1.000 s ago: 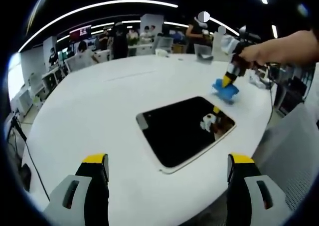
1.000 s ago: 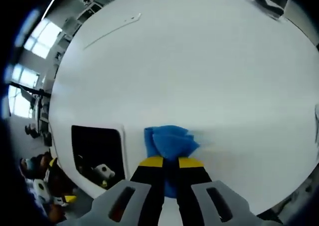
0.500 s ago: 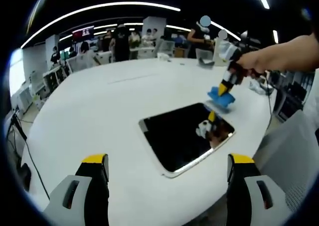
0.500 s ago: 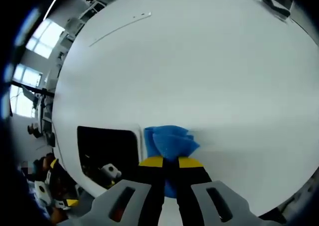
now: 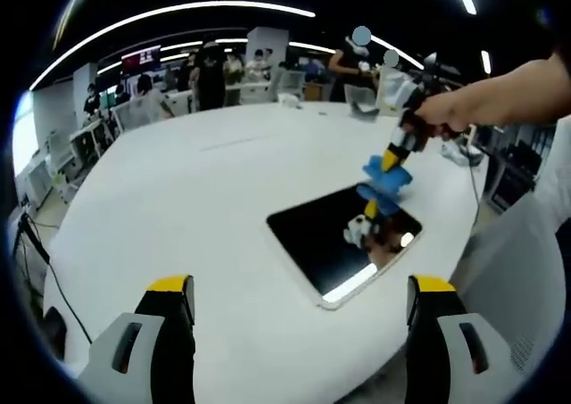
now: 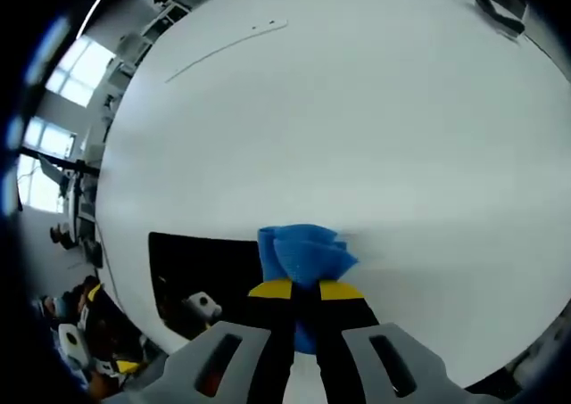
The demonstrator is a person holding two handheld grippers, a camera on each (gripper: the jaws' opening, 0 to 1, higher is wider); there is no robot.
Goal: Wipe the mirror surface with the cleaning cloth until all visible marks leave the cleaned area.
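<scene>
A dark rectangular mirror [image 5: 343, 242] with a pale rim lies flat on the white table [image 5: 178, 208]. My right gripper [image 5: 390, 160], held by a person's hand, is shut on a blue cleaning cloth [image 5: 384, 179] that rests at the mirror's far corner. In the right gripper view the blue cloth [image 6: 303, 254] bunches out ahead of my shut right gripper [image 6: 305, 290], overlapping the edge of the mirror [image 6: 201, 266]. My left gripper [image 5: 299, 288] hangs open over the table's near side, short of the mirror, with nothing between its fingers.
The white table [image 6: 357, 110] is large and round, with its edge close behind the mirror. A small container [image 5: 364, 108] stands at the far edge. Desks, screens and several people fill the room behind. A dark cable [image 5: 53, 279] hangs at the left.
The right gripper has carried the cloth from the bare table onto the mirror's far corner. The left gripper view has shifted slightly, so the mirror sits further right in it.
</scene>
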